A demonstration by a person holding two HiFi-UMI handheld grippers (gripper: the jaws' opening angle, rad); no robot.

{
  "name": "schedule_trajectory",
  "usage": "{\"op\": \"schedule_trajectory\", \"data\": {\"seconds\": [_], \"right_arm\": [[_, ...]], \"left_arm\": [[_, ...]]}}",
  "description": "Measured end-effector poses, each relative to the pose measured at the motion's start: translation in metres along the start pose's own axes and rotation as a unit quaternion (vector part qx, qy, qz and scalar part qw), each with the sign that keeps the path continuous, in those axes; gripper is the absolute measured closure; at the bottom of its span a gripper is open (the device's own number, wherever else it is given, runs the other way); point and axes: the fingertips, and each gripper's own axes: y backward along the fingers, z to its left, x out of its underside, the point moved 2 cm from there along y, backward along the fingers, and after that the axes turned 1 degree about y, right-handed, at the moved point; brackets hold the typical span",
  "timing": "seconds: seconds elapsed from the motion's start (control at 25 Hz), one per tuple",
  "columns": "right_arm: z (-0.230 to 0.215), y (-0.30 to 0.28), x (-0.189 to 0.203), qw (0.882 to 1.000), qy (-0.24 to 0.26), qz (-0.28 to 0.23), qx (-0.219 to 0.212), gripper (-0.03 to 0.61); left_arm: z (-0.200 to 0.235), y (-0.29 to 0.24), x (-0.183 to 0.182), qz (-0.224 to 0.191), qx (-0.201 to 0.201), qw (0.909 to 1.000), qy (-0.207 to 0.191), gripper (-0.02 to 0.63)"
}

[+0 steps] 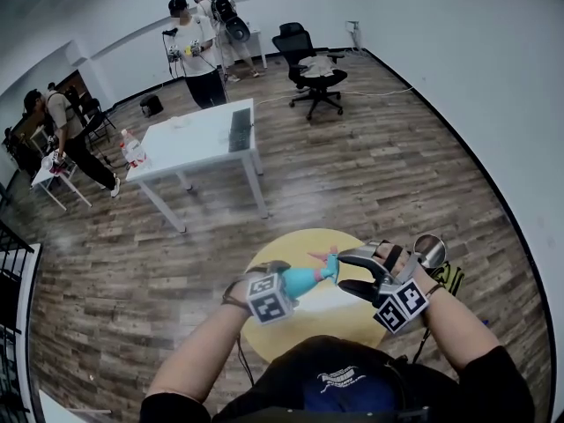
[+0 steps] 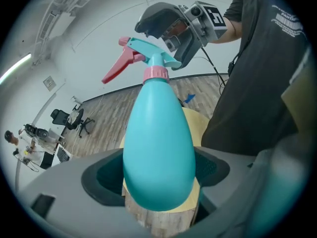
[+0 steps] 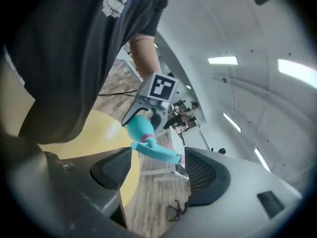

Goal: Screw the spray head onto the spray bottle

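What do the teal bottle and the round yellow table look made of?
Spray bottle: likely smooth plastic, evenly teal with a soft sheen. Round table: flat matte yellow top, perhaps painted or laminated board; its edge is too blurred to tell.

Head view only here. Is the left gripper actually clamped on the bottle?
Observer: Yes. In the left gripper view the left gripper presses its pads on both sides of the teal spray bottle.
Operator: Right jaws on the spray head?
Observer: No. The right gripper view shows the right gripper with jaws wide apart, the spray head seen between them, unclamped.
Operator: Head seated?
Observer: Left gripper view: its pink collar sits atop the bottle, red trigger pointing left. Tightness can't be told.
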Motion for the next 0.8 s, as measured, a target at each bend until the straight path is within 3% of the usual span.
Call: {"op": "schedule_trajectory", "data": {"seconds": [0.08, 0.2, 0.32, 0.44, 0.52, 0.6, 0.72, 0.8], "right_arm": [[0.012, -0.008, 0.001, 0.998, 0.051, 0.016, -0.015, 0.213], [0.025, -0.016, 0.005, 0.996, 0.084, 0.031, -0.027, 0.216], [0.035, -0.019, 0.004, 0.995, 0.09, 0.031, -0.041, 0.227], [0.037, -0.016, -0.001, 0.997, 0.056, 0.02, -0.054, 0.258], [0.029, -0.015, -0.007, 0.998, -0.009, 0.001, -0.064, 0.298], [0.014, -0.014, -0.013, 0.99, -0.121, -0.034, -0.064, 0.341], [-0.007, -0.012, -0.013, 0.951, -0.295, -0.07, -0.067, 0.37], [-0.014, -0.012, -0.012, 0.92, -0.375, -0.084, -0.073, 0.37]], "left_arm": [[-0.003, -0.004, 0.005, 0.015, 0.004, 0.9998, -0.016, 0.176], [-0.007, -0.006, 0.011, 0.025, 0.008, 0.9993, -0.028, 0.176], [-0.012, -0.008, 0.014, 0.023, 0.011, 0.9993, -0.026, 0.176], [-0.013, -0.01, 0.015, 0.02, 0.009, 0.9996, -0.019, 0.176], [-0.009, -0.007, 0.015, 0.016, 0.004, 0.9998, -0.013, 0.176], [-0.004, -0.004, 0.014, 0.011, 0.001, 0.9999, -0.007, 0.176], [-0.003, -0.003, 0.009, 0.003, -0.002, 1.0, -0.008, 0.176], [-0.004, -0.004, 0.004, 0.0, -0.003, 0.9999, -0.01, 0.176]]}}
